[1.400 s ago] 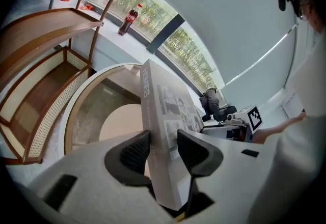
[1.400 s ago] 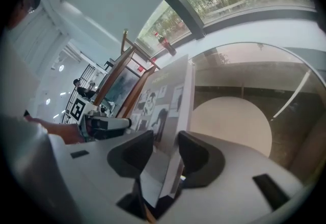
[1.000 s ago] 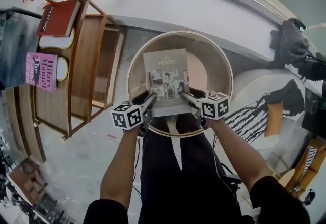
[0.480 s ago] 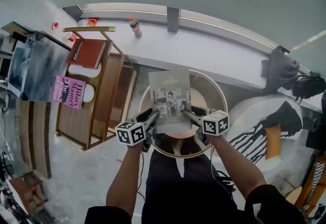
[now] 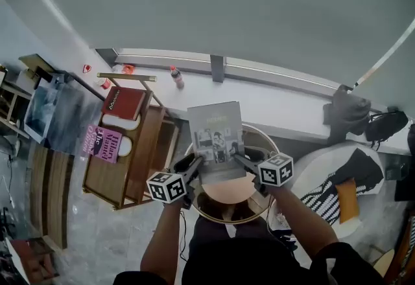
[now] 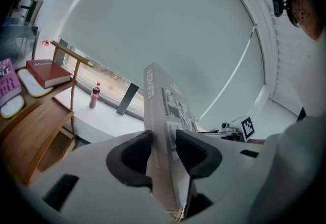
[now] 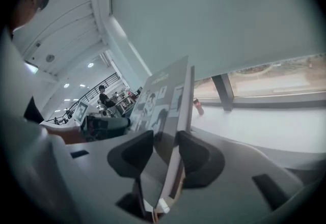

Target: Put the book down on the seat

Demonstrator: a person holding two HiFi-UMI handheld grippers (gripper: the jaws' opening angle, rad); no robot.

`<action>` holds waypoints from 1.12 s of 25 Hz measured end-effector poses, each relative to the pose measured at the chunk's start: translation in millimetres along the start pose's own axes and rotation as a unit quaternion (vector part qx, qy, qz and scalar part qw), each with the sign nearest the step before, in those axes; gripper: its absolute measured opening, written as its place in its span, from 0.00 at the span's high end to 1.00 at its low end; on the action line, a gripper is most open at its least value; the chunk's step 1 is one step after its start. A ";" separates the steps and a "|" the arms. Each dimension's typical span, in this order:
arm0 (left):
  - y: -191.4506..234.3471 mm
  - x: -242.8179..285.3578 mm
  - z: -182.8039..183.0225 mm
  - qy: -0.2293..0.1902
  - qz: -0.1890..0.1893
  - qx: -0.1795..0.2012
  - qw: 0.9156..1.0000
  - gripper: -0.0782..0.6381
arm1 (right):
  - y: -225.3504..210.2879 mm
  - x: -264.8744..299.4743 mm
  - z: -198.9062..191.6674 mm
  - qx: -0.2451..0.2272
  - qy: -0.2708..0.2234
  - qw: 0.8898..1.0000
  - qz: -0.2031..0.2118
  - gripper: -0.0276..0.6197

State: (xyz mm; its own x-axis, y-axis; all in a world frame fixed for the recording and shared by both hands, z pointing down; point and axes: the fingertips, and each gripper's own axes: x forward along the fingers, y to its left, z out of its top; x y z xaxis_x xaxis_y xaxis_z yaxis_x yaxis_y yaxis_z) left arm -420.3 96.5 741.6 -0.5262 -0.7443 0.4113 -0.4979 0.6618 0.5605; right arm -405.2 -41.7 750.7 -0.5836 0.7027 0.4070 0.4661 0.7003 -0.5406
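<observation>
A thin grey book (image 5: 216,141) with black-and-white photos on its cover is held up in the air between both grippers. My left gripper (image 5: 193,164) is shut on its left lower edge; its jaws have just been closing a little on the book. My right gripper (image 5: 241,160) is shut on the right lower edge. In the left gripper view the book (image 6: 163,116) stands edge-on between the pads (image 6: 135,154). The right gripper view shows the book (image 7: 165,101) clamped the same way. The round seat (image 5: 232,192) with a wooden rim lies below the book.
A wooden rack (image 5: 139,154) stands to the left with a red book (image 5: 123,102) and a pink book (image 5: 104,143) on it. A cola bottle (image 5: 176,77) stands on the white window ledge (image 5: 272,99). A dark bag (image 5: 347,115) and a striped cushion (image 5: 327,196) are at the right.
Both grippers have lifted the book well up off the round seat. The head view has tilted up, so the ledge and the blind fill more of the picture.
</observation>
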 end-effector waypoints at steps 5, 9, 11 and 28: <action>-35.1 -8.2 35.5 -0.030 -0.005 0.025 0.999 0.66 | 16.4 -29.0 47.7 -0.045 -0.038 0.998 0.004 0.69; -60.8 -20.8 63.5 -0.059 -0.009 0.049 0.997 0.66 | 34.8 -50.8 84.6 -0.091 -0.072 0.993 0.016 0.70; -72.1 -26.3 80.1 -0.073 -0.008 0.065 0.995 0.66 | 43.0 -58.7 103.3 -0.113 -0.087 0.989 0.022 0.70; -195.9 -70.4 156.3 -0.164 -0.011 0.188 0.968 0.66 | 100.4 -163.0 185.4 -0.213 -0.207 0.954 0.043 0.70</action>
State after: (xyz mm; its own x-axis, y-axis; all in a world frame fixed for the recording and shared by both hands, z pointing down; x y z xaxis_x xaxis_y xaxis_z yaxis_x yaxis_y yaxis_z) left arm -393.5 33.4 490.4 -0.6720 -0.7313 0.1172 -0.6951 0.6773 0.2408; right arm -386.6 -109.2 493.6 -0.7021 0.7120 0.0003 0.7010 0.6913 -0.1750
